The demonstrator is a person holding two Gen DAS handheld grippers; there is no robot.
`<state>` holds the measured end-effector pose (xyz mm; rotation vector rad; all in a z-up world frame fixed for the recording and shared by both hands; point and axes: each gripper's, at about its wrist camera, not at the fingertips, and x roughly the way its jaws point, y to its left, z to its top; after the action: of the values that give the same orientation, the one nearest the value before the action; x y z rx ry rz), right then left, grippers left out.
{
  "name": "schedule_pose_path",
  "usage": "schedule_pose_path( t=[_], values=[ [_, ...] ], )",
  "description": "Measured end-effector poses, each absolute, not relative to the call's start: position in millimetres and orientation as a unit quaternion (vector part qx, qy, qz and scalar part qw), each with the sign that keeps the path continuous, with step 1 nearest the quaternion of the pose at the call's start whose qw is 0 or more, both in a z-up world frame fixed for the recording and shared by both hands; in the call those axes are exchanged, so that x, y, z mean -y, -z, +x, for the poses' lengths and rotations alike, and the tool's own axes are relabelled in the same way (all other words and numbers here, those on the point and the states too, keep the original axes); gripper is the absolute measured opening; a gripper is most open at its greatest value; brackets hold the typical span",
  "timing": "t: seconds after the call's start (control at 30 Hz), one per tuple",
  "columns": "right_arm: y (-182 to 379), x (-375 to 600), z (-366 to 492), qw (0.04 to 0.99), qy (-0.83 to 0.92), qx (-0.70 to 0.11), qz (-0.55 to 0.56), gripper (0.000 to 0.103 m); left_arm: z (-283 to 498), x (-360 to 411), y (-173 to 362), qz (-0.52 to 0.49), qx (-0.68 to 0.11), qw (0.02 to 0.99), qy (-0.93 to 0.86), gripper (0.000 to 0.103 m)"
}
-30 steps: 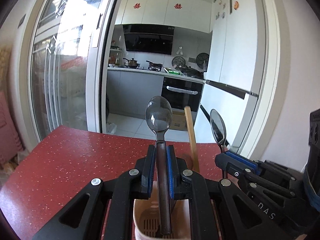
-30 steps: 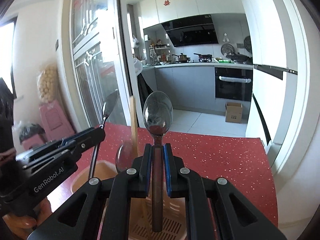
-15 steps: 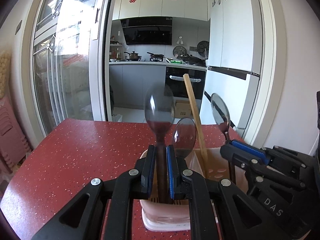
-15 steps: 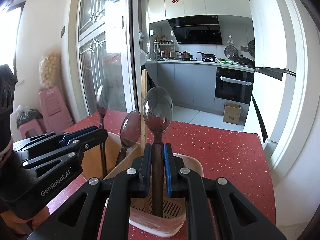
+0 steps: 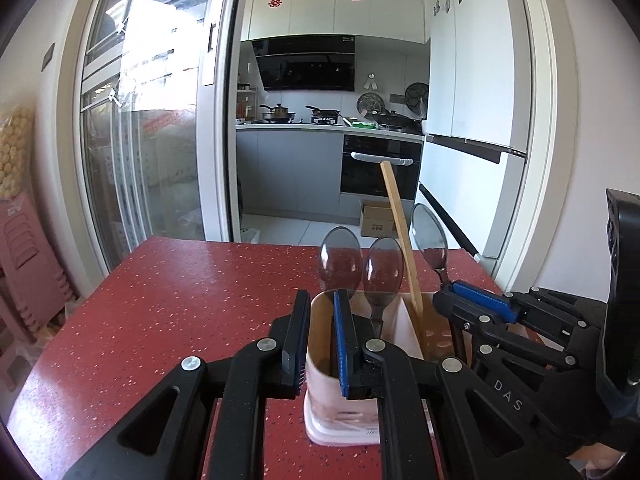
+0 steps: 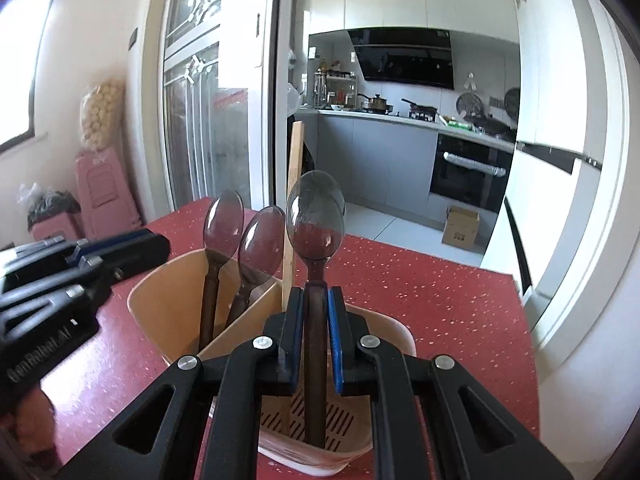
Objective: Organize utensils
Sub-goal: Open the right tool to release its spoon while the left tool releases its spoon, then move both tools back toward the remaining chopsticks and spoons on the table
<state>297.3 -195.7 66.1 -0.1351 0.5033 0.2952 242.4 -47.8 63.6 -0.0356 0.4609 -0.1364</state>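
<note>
A beige two-compartment utensil holder stands on the red speckled table. My left gripper is open just above its left compartment; a spoon stands free in there beside a second spoon. A wooden chopstick leans at the divider. My right gripper is shut on a third spoon, its handle tip down in the right compartment.
The red table ends at a glass sliding door on the left and a white wall at right. A kitchen lies beyond the doorway. Pink stools stand at far left.
Both grippers lowered their spoons into the holder. My left gripper opened and let go of its spoon, which now stands in the left compartment. The right gripper still holds its spoon.
</note>
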Motion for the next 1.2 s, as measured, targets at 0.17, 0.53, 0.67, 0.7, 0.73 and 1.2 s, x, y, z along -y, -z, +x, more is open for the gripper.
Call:
schedule_pose_path(
  t=[0.17, 0.53, 0.67, 0.7, 0.73, 1.2],
  values=[
    [-72, 185, 300, 0.958, -0.142, -0.232, -0.092, 0.013, 233, 43, -61, -0.021, -0.234, 0.970, 0.062, 0.041],
    [-70, 193, 289, 0.953, -0.146, -0.253, -0.077, 0.044, 219, 33, -55, -0.024, -0.262, 0.963, 0.057, 0.041],
    [-81, 204, 281, 0.954, -0.148, -0.257, -0.044, 0.053, 210, 31, -54, -0.017, -0.275, 0.959, 0.060, 0.041],
    [-85, 206, 277, 0.954, -0.148, -0.258, -0.035, 0.055, 207, 30, -54, -0.015, -0.278, 0.958, 0.060, 0.041],
    [-88, 208, 273, 0.954, -0.149, -0.259, -0.029, 0.057, 204, 29, -53, -0.014, -0.283, 0.957, 0.060, 0.041],
    [-71, 239, 201, 0.918, -0.144, -0.365, 0.058, 0.081, 144, 12, -21, -0.008, -0.369, 0.928, 0.059, 0.042]
  ],
)
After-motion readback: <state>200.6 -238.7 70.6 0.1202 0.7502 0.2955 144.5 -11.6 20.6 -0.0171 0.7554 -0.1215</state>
